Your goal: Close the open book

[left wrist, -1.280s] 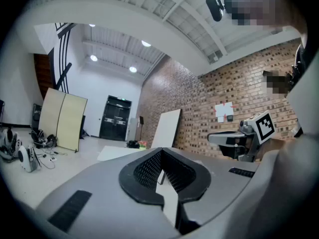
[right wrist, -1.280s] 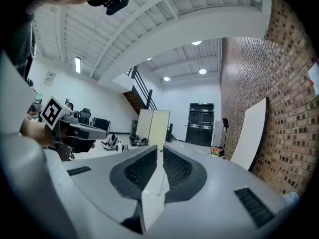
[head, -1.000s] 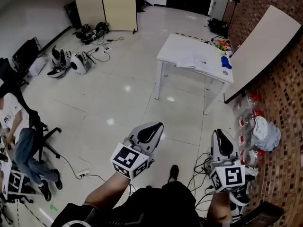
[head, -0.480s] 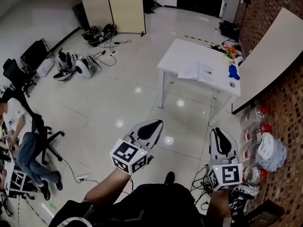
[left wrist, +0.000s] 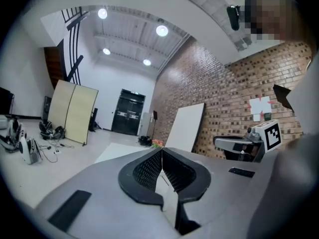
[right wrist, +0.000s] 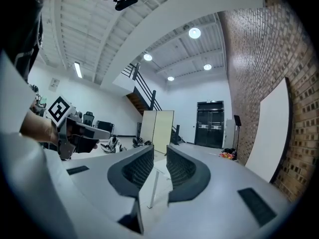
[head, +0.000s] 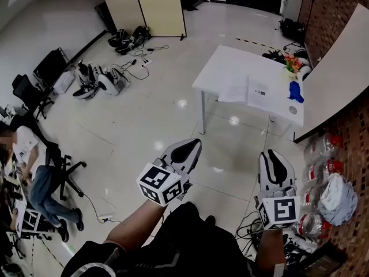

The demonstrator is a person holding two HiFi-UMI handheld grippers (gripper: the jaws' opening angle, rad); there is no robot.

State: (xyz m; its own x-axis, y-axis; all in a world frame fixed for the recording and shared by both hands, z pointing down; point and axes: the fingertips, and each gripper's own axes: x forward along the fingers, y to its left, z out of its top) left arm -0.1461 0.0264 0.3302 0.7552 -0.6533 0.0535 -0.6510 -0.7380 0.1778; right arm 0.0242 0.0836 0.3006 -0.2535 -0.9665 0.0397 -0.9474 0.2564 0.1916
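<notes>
Head view: open book [head: 249, 92] far beyond closed left hand-held gripper [head: 187, 149] and parted right hand-held gripper [head: 273, 157]

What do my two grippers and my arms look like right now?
The left gripper and right gripper have light grey bodies with black ribbed jaw pads. Each carries a white cube printed with black square markers. The forearms are bare below a dark top.

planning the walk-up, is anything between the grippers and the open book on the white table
Nothing visible. Only bare glossy floor separates the left gripper and right gripper from the white rectangular table, and the open white-paged book lies near its closest edge.
</notes>
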